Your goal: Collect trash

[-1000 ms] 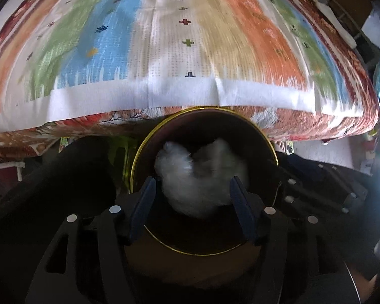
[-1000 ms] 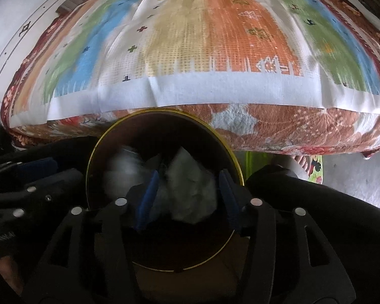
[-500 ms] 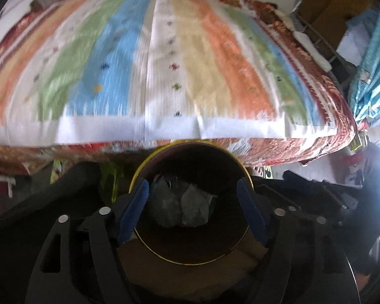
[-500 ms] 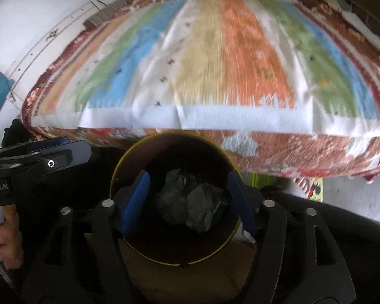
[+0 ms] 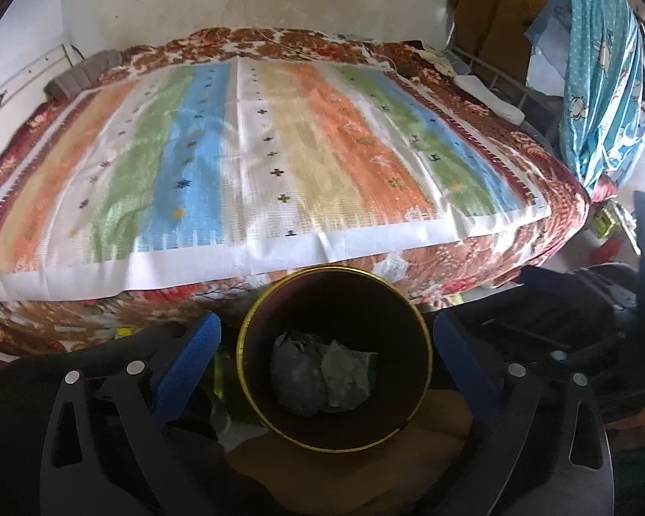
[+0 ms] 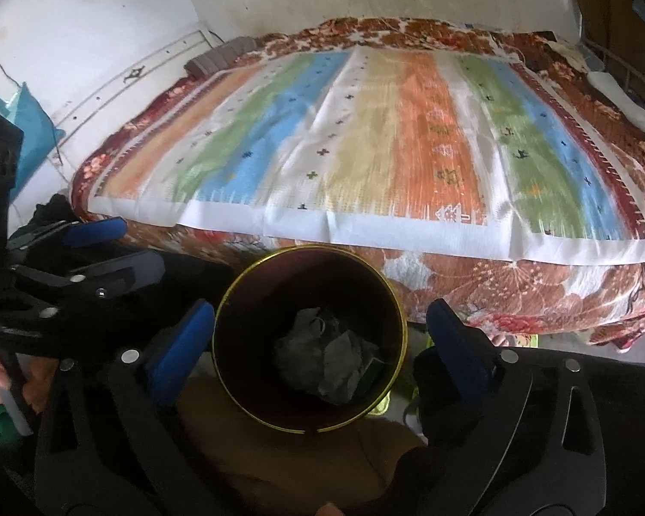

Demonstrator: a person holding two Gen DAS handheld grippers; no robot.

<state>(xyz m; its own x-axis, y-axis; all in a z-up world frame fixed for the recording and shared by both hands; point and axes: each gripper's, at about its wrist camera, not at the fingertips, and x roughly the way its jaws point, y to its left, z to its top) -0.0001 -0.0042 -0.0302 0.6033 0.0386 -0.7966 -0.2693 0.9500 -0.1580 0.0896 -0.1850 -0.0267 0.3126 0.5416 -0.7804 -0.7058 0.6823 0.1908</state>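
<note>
The blue fingers (image 5: 189,361) of the left gripper (image 5: 327,357) were spread wide apart and held nothing. The blue fingers (image 6: 180,352) of the right gripper (image 6: 320,344) were spread wide too, with nothing between them. Both grippers hung over a round bin (image 5: 417,335) with a thin gold rim, and the bin's open mouth faced straight up at both cameras. In each view one finger sat past the left side of the rim and one past the right side, not touching it.

The trash (image 5: 322,376) lay at the bottom of the bin. It was two grey crumpled paper lumps, side by side and touching. They were scrunched into balls, so they had no clear long side and did not point any way. A small green scrap (image 6: 372,372) peeked out beside the right lump.

The bin stood on the floor, just beside the near edge of a bed (image 5: 473,266). A striped cloth (image 5: 262,163) in orange, green, blue and cream covered the top of the bed, with its stripes running from the near edge to the far edge. A flowery red blanket (image 6: 537,292) hung down the near side, under the cloth.

In the right view, the left gripper (image 6: 77,266) showed at the left edge.
</note>
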